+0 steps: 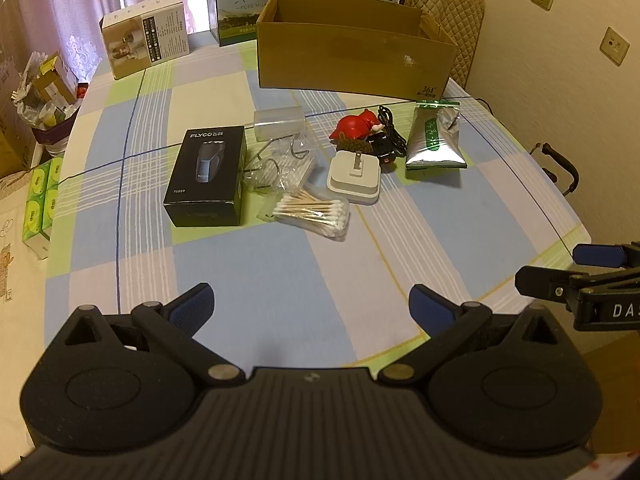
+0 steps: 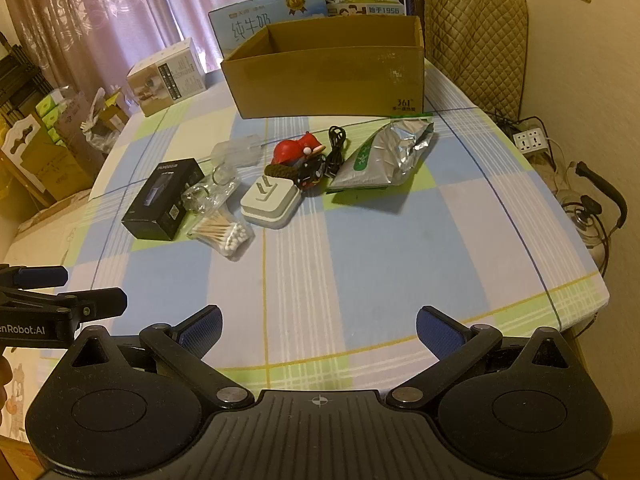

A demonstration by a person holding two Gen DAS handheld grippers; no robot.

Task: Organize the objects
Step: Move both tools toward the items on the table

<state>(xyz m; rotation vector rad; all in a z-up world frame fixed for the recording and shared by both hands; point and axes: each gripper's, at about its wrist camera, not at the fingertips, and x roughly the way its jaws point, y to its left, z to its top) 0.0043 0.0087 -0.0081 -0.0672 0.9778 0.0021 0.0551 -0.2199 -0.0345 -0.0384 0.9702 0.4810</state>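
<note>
Nothing is gathered yet: left gripper (image 1: 310,304) and right gripper (image 2: 318,326) hover spread and empty, the cotton swabs (image 1: 310,213) well ahead of the fingers, probably first into the cardboard box (image 1: 356,60).

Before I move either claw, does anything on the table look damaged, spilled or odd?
The silver-green foil pouch lies with its top torn open and crumpled. I see nothing spilled. The other small items lie loose in front of the cardboard box, whose visible inside looks empty.
</note>
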